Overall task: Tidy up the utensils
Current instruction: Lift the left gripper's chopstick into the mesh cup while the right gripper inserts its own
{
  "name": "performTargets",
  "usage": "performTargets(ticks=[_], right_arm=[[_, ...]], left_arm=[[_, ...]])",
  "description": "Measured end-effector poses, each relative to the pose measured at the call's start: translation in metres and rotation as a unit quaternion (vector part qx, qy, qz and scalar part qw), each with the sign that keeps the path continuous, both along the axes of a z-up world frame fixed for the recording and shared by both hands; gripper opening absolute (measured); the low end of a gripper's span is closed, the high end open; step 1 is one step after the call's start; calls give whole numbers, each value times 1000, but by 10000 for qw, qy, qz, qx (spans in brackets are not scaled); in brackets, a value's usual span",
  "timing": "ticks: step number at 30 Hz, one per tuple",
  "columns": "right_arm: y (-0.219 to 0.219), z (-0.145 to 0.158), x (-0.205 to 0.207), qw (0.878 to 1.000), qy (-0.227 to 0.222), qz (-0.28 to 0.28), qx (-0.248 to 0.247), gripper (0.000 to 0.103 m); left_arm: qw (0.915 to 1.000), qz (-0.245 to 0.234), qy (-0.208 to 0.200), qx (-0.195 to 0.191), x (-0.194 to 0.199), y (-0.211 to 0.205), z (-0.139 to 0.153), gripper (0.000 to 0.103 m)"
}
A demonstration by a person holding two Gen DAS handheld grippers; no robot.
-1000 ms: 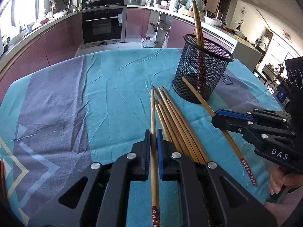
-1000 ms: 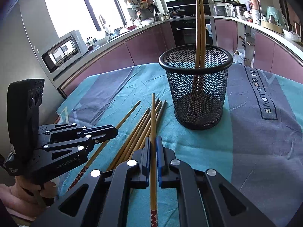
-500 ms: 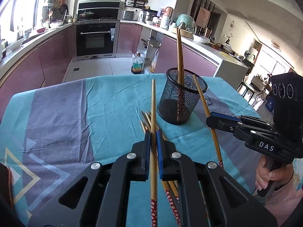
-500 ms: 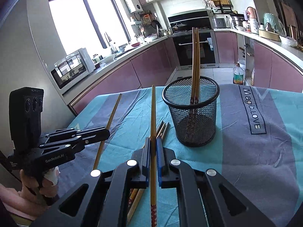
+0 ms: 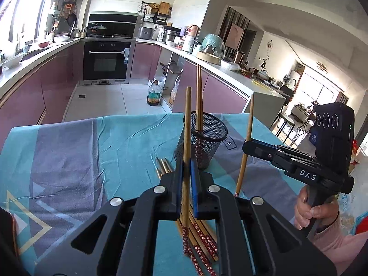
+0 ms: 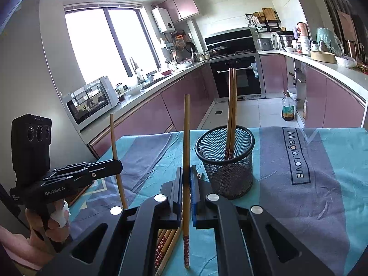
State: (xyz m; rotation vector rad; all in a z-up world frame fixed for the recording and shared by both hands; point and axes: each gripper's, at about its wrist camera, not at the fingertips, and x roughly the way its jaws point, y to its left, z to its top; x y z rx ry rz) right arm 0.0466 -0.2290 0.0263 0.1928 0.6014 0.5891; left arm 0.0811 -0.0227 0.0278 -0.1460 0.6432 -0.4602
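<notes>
Holding one chopstick apiece, both grippers are hovering above the table's near edge. Left gripper (image 5: 186, 185): pads are pinching the left chopstick (image 5: 187, 138) low on its shaft, with little gap beside the wood. Its long axis is running near vertical, plain tip up, red patterned end down; probably turned upright for dropping into the cup. Loose chopsticks (image 5: 202, 237) are lying bundled on the tablecloth (image 5: 92, 151) beneath, plain tips pointing toward the far edge. Mesh cup (image 6: 226, 161) is standing toward the middle of the table, just beyond the bundle, and is already carrying two chopsticks (image 6: 231, 105) upright, patterned ends down. Right gripper (image 6: 186, 191): pads likewise are closing tight on the right chopstick (image 6: 186, 149), upright, patterned end hanging below the jaws, clear of the cloth. Neither held stick is over the cup's rim yet.
</notes>
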Motion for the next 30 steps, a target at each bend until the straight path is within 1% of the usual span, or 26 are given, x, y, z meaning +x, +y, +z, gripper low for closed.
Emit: performTargets(ticks=[7,16,30], right_arm=[[-7,15,1,9997,-228,-60,21,5],[-15,41,4,9979,-625,-160,-13,5],[-28,82,24,9931,-1131,-314,-41,5]], left_arm=[[9998,-11,-162,-139,1,-1,16,7],[9988,12,-405,-267,13,-7,42,7],[9953,27,-919,-289,41,-22,90,7]])
